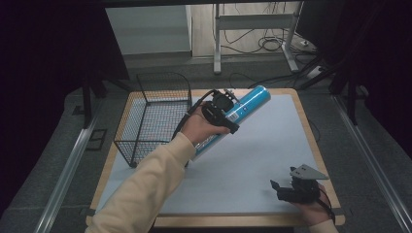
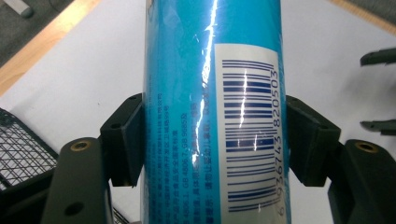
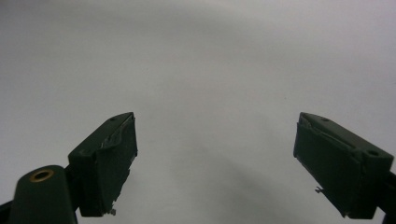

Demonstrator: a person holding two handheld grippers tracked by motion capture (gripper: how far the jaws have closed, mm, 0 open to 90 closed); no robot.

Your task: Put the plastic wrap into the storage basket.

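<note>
The black wire basket (image 1: 154, 116) stands just left of the left gripper (image 1: 219, 112), whose jaws clamp a blue cylindrical can (image 1: 243, 110) by its middle, off the table; its long axis slants up and away from the basket. The right gripper (image 1: 280, 187), far right, gapes empty.

The left gripper (image 1: 224, 112), held in a hand with a cream sleeve, clamps a blue can (image 1: 241, 113) that lies tilted above the white table (image 1: 252, 155), its far end pointing up and to the right. A black wire basket (image 1: 153, 116) stands just left of that hand, on the table's left part. At the near right corner, well apart from the can, the right gripper (image 1: 277, 187) rests low over the table with its grey plate on top
</note>
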